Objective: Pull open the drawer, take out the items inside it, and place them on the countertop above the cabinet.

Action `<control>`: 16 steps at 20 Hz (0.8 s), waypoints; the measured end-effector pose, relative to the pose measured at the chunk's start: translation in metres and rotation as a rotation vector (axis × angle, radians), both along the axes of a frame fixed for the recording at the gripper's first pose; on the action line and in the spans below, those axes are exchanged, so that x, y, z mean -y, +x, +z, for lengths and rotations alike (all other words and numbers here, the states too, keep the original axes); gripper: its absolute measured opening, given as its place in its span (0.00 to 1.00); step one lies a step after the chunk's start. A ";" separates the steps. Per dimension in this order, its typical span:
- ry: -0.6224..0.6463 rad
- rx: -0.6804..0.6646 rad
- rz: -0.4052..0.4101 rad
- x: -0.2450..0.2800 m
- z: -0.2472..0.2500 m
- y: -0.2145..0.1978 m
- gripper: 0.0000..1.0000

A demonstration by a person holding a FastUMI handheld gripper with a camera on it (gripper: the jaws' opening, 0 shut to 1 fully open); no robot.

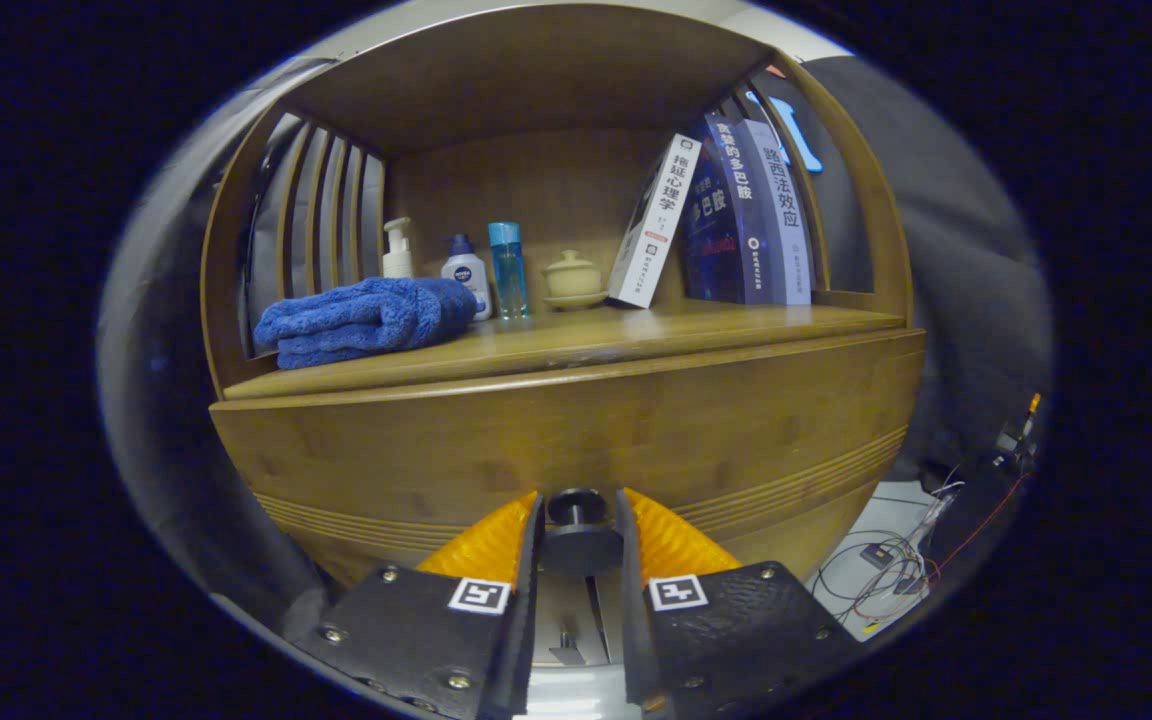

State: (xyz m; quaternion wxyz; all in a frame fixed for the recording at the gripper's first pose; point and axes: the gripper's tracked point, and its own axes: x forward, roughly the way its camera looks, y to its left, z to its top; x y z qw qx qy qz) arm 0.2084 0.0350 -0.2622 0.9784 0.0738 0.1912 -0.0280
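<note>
Drawer (576, 440) knob (577, 507) clamped between both fingers (488, 545), drawer interior hidden behind closed front.

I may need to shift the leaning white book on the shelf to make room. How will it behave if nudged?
The white book leans tilted against the dark books, so a nudge could probably slide its foot out and drop it flat. It looks stiff, not floppy. The lidded cup stands close beside it and might get knocked.

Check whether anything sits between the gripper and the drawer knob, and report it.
Nothing visible does. The dark round drawer knob already sits between the fingers of the gripper, which close in on either side of it against the wooden drawer front. Whether both fingers press on it cannot be told.
</note>
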 end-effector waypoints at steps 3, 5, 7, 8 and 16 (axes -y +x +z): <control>0.016 0.004 -0.016 0.001 0.004 -0.021 0.36; 0.030 0.007 -0.030 0.002 0.006 -0.036 0.36; 0.024 0.005 -0.039 0.003 0.009 -0.051 0.36; 0.016 0.002 -0.039 0.003 0.010 -0.059 0.36; -0.029 -0.017 -0.070 0.007 0.016 -0.107 0.36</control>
